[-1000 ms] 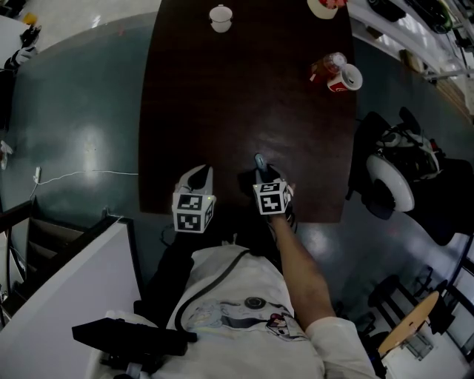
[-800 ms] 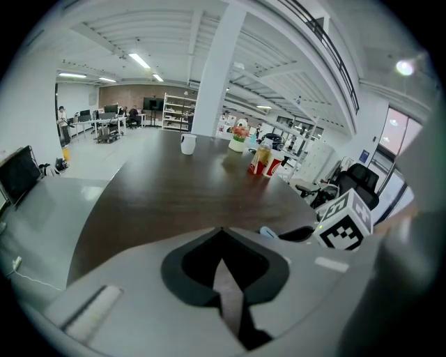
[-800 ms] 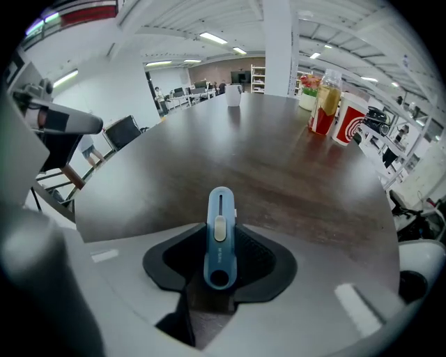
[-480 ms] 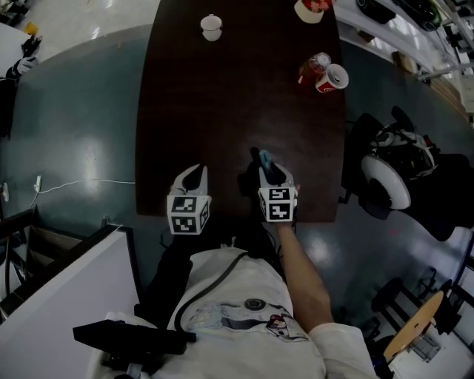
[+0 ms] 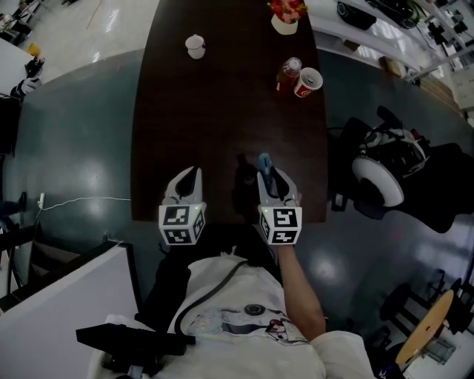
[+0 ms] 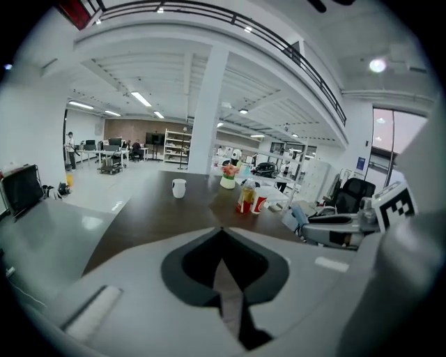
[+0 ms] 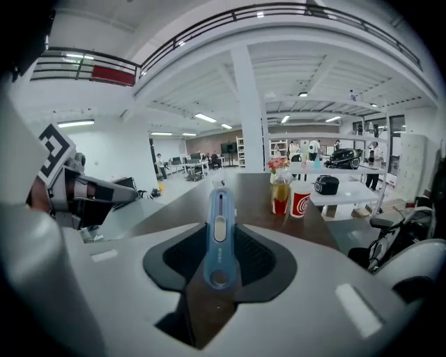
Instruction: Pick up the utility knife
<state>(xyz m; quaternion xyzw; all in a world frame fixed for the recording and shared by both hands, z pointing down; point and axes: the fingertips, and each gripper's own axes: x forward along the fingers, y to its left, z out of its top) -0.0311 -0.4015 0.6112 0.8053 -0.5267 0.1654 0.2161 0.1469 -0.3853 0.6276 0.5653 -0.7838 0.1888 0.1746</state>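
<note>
The blue utility knife (image 7: 219,233) with a grey slider stands lengthwise between the dark pads of my right gripper (image 7: 221,240), which is shut on it. In the head view the knife (image 5: 264,161) sticks out past the right gripper (image 5: 269,176), held above the near end of the dark wooden table (image 5: 222,104). My left gripper (image 5: 189,179) hovers beside it to the left, over the table's near edge. In the left gripper view its jaws (image 6: 221,237) meet at the tips, shut, with nothing between them.
At the table's far end stand a white cup (image 5: 195,46), a drink bottle (image 5: 287,72), a red paper cup (image 5: 307,82) and a flower pot (image 5: 285,18). A black office chair (image 5: 381,174) stands right of the table. A white cable (image 5: 81,198) lies on the floor at left.
Both grippers have risen and drawn back toward the table's near edge. The right one carries the knife up with it. The far objects have shifted left in the head view.
</note>
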